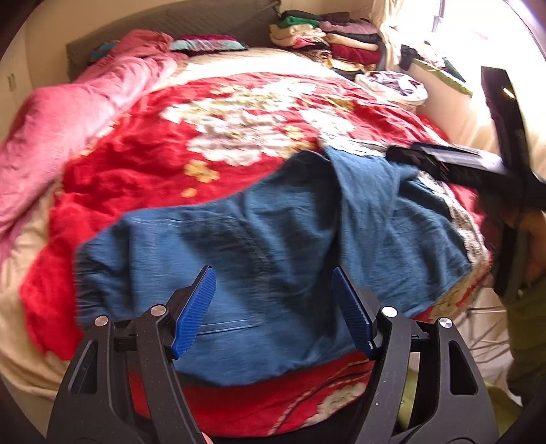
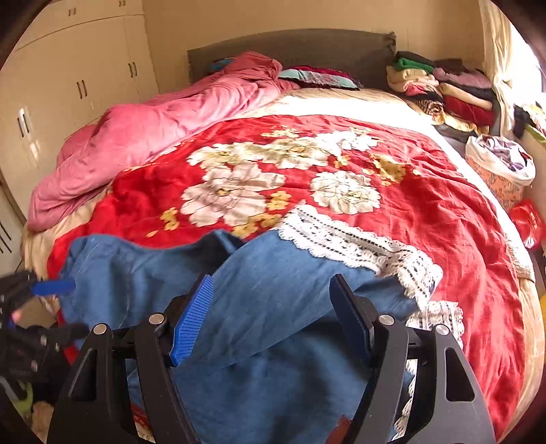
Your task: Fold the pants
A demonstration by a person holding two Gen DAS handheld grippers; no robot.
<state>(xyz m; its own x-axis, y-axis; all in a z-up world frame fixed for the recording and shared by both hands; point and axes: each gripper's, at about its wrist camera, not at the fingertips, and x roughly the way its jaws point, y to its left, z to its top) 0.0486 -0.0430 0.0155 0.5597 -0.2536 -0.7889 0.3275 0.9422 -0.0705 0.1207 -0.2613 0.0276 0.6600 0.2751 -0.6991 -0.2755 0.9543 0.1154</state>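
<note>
Pants: blue pants (image 1: 259, 246) lie spread on the red floral blanket (image 1: 143, 164), at its near edge.
Left gripper (image 1: 274, 307): jaws apart, empty, above the pants.
Right gripper (image 2: 273, 314): jaws apart, empty, above the pants.

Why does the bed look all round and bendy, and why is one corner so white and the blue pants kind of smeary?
Left wrist view: the fisheye lens bends the bed round; window glare whitens the top right corner; the blue pants and the right gripper look smeared with motion blur. Right wrist view: same round bending, sharper flowers on the red blanket, with the left gripper blurred at the left edge.
</note>
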